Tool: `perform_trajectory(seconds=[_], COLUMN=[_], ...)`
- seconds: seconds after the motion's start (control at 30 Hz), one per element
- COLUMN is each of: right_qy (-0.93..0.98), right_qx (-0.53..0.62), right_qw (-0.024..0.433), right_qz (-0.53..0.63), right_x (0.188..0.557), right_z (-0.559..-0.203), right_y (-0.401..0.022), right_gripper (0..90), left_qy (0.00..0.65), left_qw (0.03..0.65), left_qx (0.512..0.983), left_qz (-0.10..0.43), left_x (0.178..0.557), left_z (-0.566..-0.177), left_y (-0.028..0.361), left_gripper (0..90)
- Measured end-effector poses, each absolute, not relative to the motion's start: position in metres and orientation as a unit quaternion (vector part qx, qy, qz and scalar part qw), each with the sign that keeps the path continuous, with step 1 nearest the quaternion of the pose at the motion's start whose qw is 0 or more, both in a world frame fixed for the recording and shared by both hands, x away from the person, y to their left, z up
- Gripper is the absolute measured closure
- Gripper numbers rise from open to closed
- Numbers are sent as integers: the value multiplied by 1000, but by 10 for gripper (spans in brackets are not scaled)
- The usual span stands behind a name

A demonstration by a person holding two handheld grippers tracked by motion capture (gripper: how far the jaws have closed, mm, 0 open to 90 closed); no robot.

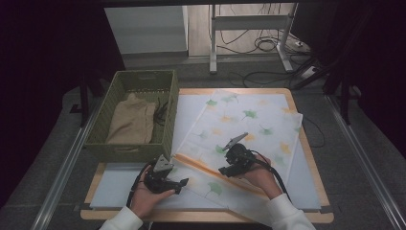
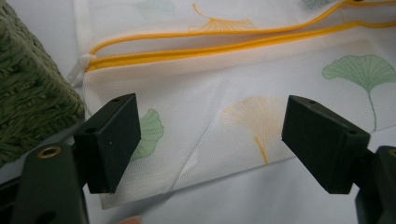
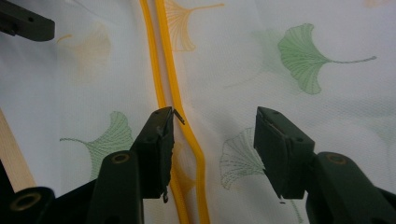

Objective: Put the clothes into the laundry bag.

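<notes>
High view: white mesh laundry bag with ginkgo-leaf print and orange zipper (image 1: 239,139) is lying flat on the desk (image 1: 313,191), looking light and limp, best pinched beside the zipper; left hand-held gripper (image 1: 179,184) and right hand-held gripper (image 1: 226,170) are both hovering with jaws apart, empty.

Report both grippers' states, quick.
Left gripper: open, holding nothing, over the mesh bag.
Right gripper: open, holding nothing, by the yellow zipper.
</notes>
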State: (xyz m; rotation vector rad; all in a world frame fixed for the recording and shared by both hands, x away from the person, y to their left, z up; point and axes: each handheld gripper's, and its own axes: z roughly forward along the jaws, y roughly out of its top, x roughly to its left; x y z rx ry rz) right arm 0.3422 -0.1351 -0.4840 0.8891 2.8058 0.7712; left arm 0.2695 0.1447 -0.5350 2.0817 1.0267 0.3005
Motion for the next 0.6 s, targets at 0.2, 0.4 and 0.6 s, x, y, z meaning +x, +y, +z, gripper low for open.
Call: perform_trajectory(seconds=[0.2, 0.4, 0.6], right_qy=[926, 928, 933], right_qx=[286, 282, 280], right_qw=[44, 42, 44], right_qz=[242, 238, 223], right_x=[342, 343, 344], right_z=[-488, -491, -494], right_y=[-130, -127, -126], right_gripper=[488, 503, 535], left_qy=[402, 402, 400], left_qw=[389, 388, 386], left_qx=[820, 821, 823], left_qz=[118, 118, 118], left_x=[270, 270, 270], left_z=[-535, -535, -535], left_y=[145, 145, 145], left_gripper=[192, 192, 192])
